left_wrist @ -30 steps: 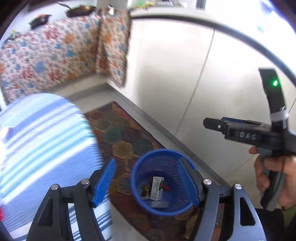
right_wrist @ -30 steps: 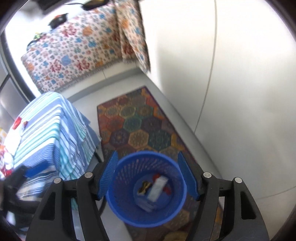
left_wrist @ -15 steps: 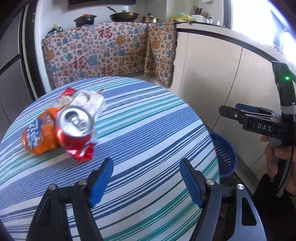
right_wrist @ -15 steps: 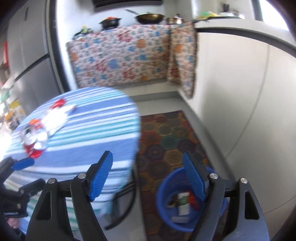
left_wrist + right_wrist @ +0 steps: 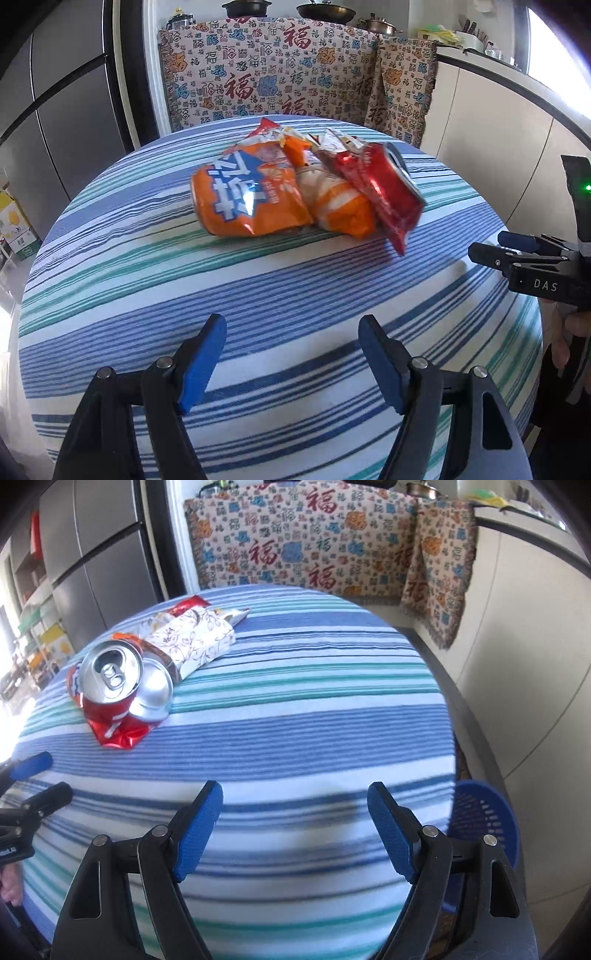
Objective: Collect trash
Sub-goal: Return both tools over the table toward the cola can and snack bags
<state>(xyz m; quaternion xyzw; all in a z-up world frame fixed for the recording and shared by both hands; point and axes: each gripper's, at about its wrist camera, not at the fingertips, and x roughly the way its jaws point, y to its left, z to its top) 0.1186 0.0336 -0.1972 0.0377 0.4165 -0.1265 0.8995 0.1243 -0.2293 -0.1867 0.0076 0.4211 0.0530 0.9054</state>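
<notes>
A pile of trash lies on the far half of the round striped table (image 5: 295, 280): an orange snack bag (image 5: 247, 199), a white and orange bag (image 5: 336, 199) and a crushed red can (image 5: 380, 184). In the right wrist view the can (image 5: 110, 686) shows its silver top, with a floral white bag (image 5: 192, 638) behind it. My left gripper (image 5: 291, 332) hangs open over bare cloth short of the pile. My right gripper (image 5: 295, 794) is open too, with nothing between its fingers. The blue basket (image 5: 480, 819) stands on the floor to the right of the table.
A patterned cloth (image 5: 277, 74) drapes the counter behind the table, with pans on top. A grey fridge (image 5: 55, 129) stands at the left and white cabinets (image 5: 498, 122) at the right. A person's hand (image 5: 569, 332) holds the right gripper (image 5: 491, 247).
Both views have swung away from the blue basket on the floor and onto the table top. The trash pile now lies ahead of both grippers. The right jaws stand a little wider.
</notes>
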